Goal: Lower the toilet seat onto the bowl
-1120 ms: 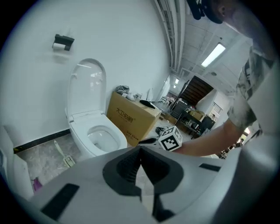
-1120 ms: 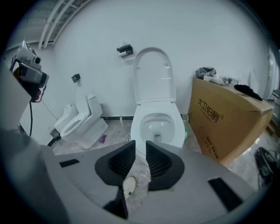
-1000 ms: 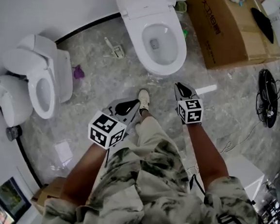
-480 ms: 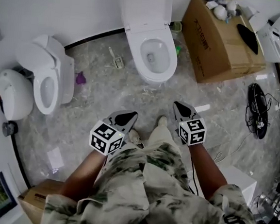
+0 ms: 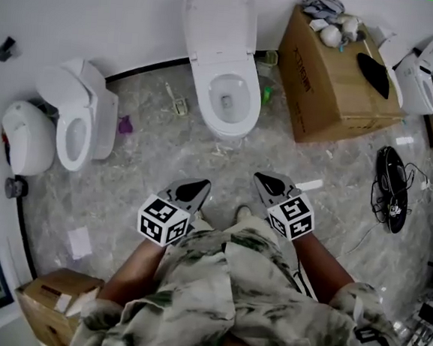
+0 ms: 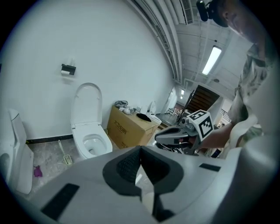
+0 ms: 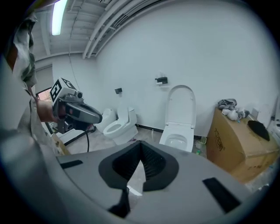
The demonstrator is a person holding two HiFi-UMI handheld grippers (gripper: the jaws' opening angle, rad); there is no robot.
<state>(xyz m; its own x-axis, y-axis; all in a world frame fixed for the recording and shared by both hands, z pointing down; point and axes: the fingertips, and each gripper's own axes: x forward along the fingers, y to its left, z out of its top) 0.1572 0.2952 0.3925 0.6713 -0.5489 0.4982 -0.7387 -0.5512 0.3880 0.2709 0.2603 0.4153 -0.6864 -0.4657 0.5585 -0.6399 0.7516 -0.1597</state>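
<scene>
The white toilet [image 5: 225, 94] stands against the far wall, its lid [image 5: 219, 18] upright. A white ring lies round the bowl opening; I cannot tell whether that is the seat. The toilet also shows in the left gripper view [image 6: 89, 142] and the right gripper view [image 7: 177, 140], well ahead of both grippers. My left gripper [image 5: 200, 184] and right gripper [image 5: 260, 178] hang side by side over the floor, well short of the bowl. The left gripper [image 6: 140, 151] is shut on nothing. The right gripper [image 7: 140, 146] is shut, its jaws having just been closing with nothing between them.
A second toilet [image 5: 74, 122] stands at the left and a cardboard box [image 5: 338, 74] right of the bowl. Another toilet [image 5: 418, 65] is at the far right, with black cables [image 5: 388, 187] on the floor. A brush [image 5: 176, 97] lies left of the bowl and a small box [image 5: 47, 304] at the near left.
Both grippers have risen and drawn back from the toilet, which now looks smaller and farther up the head view. The person's foot has stepped back under the body.
</scene>
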